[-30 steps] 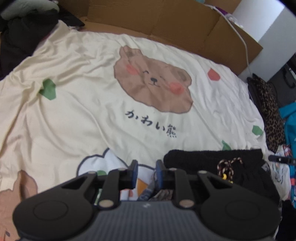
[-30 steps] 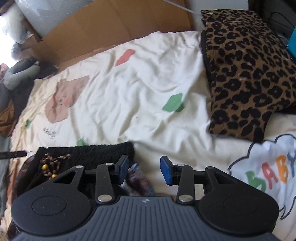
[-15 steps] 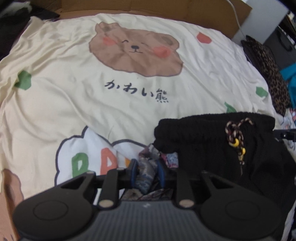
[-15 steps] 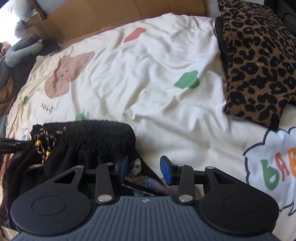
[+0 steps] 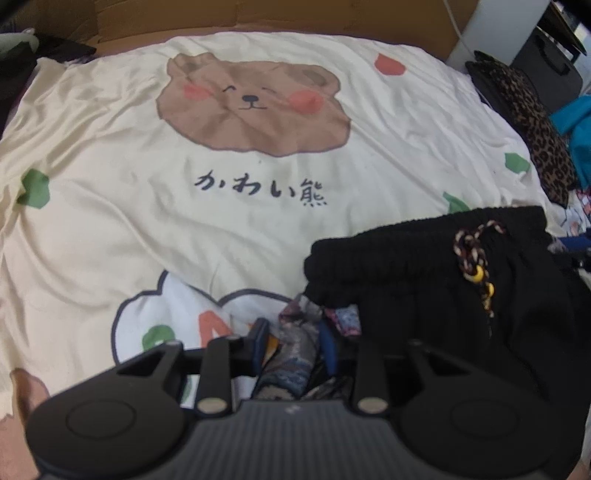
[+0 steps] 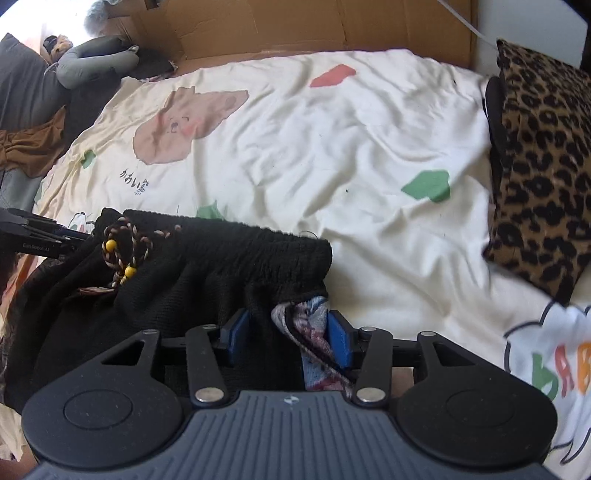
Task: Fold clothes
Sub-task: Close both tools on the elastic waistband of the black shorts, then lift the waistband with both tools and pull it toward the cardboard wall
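A black knit garment point(image 5: 424, 280) with an elastic waistband and a braided, yellow-beaded drawstring point(image 5: 476, 254) lies on the cream bear-print bedsheet point(image 5: 147, 206). Patterned grey-pink fabric point(image 5: 295, 343) sticks out from under its left corner. My left gripper point(image 5: 294, 341) straddles that fabric. Its jaws are opening, and a gap shows at the left pad. In the right wrist view the garment point(image 6: 207, 273) fills the lower left. My right gripper point(image 6: 289, 334) sits at the waistband's right corner, jaws opening, with black and patterned fabric point(image 6: 314, 325) loose between them.
A leopard-print pillow point(image 6: 535, 166) lies along the bed's right side. Cardboard point(image 6: 295, 26) lines the far edge. Dark, grey and brown clothes point(image 6: 29, 110) are heaped at the far left. Teal cloth point(image 5: 576, 122) shows beyond the pillow.
Both grippers have closed in on the black waistband's corners, which look nearer and larger. Both pairs of jaws stand wider. Fabric now lies between the right jaws, where there was none.
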The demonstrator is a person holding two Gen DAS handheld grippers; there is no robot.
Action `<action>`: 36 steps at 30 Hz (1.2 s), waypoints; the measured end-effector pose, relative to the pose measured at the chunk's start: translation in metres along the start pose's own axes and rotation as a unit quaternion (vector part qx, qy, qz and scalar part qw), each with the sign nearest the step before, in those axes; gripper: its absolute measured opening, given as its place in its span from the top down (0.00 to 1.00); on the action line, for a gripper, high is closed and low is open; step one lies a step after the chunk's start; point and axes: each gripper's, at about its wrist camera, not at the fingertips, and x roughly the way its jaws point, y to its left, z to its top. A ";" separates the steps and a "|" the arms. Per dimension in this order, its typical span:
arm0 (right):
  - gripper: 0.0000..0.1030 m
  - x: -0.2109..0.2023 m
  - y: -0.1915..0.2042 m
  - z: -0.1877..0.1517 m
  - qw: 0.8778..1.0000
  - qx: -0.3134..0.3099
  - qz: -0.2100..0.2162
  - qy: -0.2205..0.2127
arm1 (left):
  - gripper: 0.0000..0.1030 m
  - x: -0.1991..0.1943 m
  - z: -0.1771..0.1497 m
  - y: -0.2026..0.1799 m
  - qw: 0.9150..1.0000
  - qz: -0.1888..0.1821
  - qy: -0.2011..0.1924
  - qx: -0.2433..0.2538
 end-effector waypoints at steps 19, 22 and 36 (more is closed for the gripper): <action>0.80 0.022 0.001 0.022 1.000 -0.014 -0.005 0.019 | 0.87 0.000 0.009 0.012 0.998 -0.043 0.014 -0.035; 0.81 0.010 0.000 0.025 1.000 -0.019 -0.012 0.001 | 0.96 -0.010 0.010 0.011 0.999 -0.040 -0.002 -0.028; 0.83 -0.023 0.019 0.056 0.996 -0.049 -0.035 -0.063 | 0.98 -0.080 0.022 0.021 0.994 -0.035 -0.108 -0.012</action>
